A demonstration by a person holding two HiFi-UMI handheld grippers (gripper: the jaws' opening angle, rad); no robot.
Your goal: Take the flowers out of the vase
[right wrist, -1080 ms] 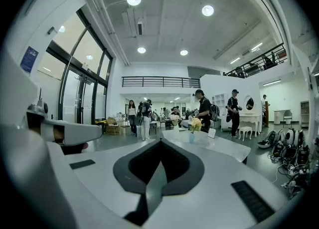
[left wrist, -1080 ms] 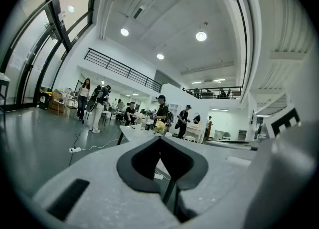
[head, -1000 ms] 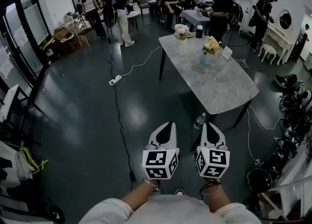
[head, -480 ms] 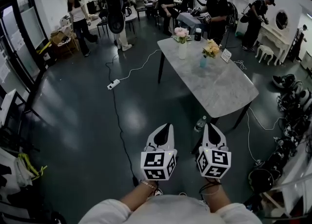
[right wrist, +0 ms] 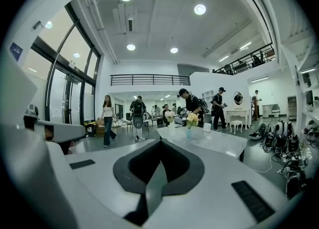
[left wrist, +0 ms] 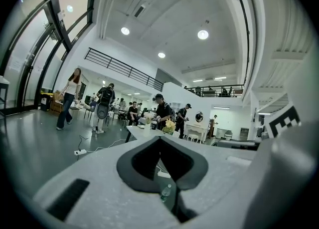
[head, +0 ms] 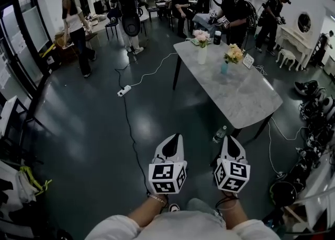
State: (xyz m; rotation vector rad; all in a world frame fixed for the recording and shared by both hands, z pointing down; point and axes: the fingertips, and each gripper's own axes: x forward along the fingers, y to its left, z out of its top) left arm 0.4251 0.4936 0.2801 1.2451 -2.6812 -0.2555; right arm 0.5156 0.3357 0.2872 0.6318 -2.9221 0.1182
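My left gripper (head: 176,138) is pressed together, holding nothing, well short of the table (head: 246,98). My right gripper (head: 230,140), just beside it, is closed and empty too. At the table's far end, pink flowers (head: 201,36) stand in a white vase (head: 202,55), with yellow flowers (head: 233,53) in a blue vase (head: 224,68) to their right.

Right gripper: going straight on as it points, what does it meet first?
Right gripper, shut, would probably meet the near end of the grey table first; the gap before it looks free, though depth is unclear.
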